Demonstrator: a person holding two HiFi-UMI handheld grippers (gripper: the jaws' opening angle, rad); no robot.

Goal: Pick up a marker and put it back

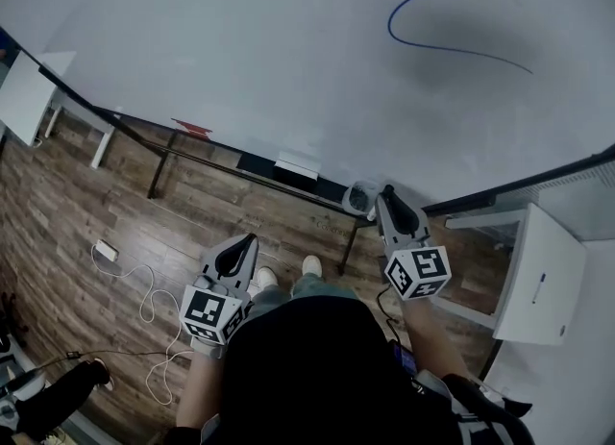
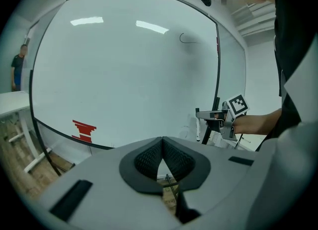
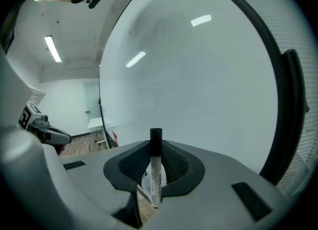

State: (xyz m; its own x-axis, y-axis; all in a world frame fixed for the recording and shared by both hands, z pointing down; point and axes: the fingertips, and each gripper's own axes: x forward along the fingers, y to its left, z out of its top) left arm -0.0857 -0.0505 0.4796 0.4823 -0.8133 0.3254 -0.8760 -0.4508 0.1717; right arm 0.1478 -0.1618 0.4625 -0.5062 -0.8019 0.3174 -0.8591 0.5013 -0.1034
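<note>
plainly in right gripper view — marker [image 3: 155, 167] clamped

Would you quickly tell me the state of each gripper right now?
Left gripper: closed, nothing held.
Right gripper: closed on a white marker with a black cap.

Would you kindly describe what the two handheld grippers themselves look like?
Both the left gripper and right gripper have light grey moulded bodies with black ribbed jaw pads tapering to a point. Each carries a white cube printed with black square markers.
</note>
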